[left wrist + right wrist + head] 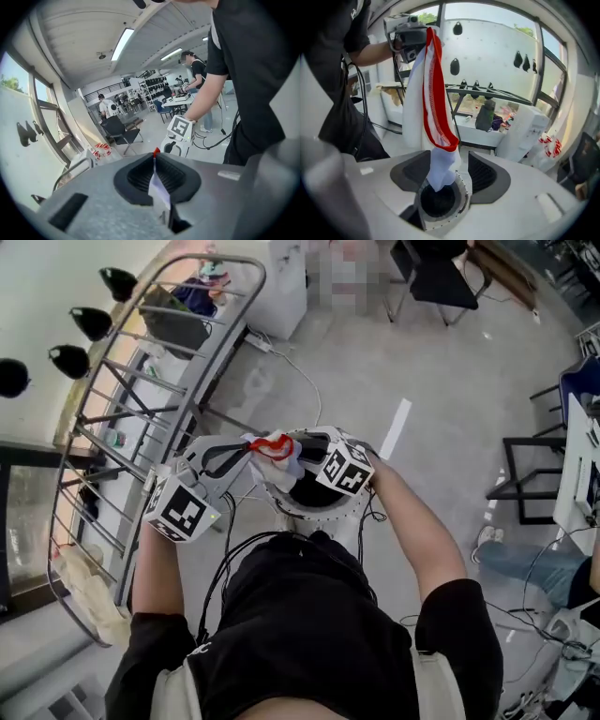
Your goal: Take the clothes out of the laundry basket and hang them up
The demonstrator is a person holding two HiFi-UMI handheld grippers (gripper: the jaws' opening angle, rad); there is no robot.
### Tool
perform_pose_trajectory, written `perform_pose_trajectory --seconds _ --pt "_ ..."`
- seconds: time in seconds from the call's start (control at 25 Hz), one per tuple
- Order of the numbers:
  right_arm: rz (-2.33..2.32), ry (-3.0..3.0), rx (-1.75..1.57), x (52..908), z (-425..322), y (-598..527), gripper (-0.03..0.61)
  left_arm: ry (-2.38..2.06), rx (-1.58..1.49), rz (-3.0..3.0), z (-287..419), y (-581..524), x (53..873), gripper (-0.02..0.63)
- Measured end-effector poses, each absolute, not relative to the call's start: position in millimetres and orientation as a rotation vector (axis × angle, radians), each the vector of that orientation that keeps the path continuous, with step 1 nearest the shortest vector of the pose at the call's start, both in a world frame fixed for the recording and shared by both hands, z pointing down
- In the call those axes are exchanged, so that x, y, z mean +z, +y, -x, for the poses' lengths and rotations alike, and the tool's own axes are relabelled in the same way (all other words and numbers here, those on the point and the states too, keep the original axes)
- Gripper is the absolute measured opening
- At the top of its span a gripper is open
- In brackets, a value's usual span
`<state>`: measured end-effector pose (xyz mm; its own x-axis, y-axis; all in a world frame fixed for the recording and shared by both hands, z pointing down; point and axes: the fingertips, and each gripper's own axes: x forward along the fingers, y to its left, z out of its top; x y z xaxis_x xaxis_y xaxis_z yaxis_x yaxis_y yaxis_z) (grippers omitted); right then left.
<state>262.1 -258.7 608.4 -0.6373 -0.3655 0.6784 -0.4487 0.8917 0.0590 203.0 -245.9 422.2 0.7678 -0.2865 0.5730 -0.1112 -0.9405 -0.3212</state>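
Beneath both grippers, the round white perforated laundry basket (pixel 323 514) is mostly hidden. The white garment with red trim (pixel 433 93) hangs above it, its top edge clenched in the fingers of the left gripper (pixel 154 164). Its lower end dangles between the released, wide-spread fingers of the right gripper (pixel 445 173).

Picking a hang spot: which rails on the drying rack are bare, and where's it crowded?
Bare: the middle rails of the drying rack, between the beige cloth at its near end and the dark clothes at its far end. Both ends are taken.
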Motion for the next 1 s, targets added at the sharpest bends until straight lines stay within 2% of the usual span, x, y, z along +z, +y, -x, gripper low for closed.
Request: perform_pose_trajectory --seconds 0.16,0.48,0.52,0.64,0.76,1.0 --pt "-0.436 -2.318 0.063 593.5 -234.1 -279.4 0.268 0.364 -0.879 2.653 -191.0 -248.3 385.8 0.018" --pt "-0.057 -2.345 0.168 588.0 -167.4 -234.0 0.253 0.492 -0.864 2.629 -163.8 -247.5 366.5 0.018" --pt "-0.043 -2.339 0.17 590.9 -162.3 -228.8 0.242 0.505 -0.862 2.626 -161.0 -248.0 365.7 0.018" --pt "-0.105 -2.331 0.126 595.4 -156.3 -225.0 0.143 0.542 -0.865 2.618 -152.6 -249.5 368.0 0.018" --pt "-0.211 -2.342 0.165 597.8 -162.5 -222.9 0.094 0.578 -0.851 2.625 -143.5 -251.9 369.6 0.018" --pt "-0.422 -2.382 0.314 582.2 -197.9 -220.3 0.059 0.642 -0.832 2.618 -130.8 -260.5 363.6 0.018"
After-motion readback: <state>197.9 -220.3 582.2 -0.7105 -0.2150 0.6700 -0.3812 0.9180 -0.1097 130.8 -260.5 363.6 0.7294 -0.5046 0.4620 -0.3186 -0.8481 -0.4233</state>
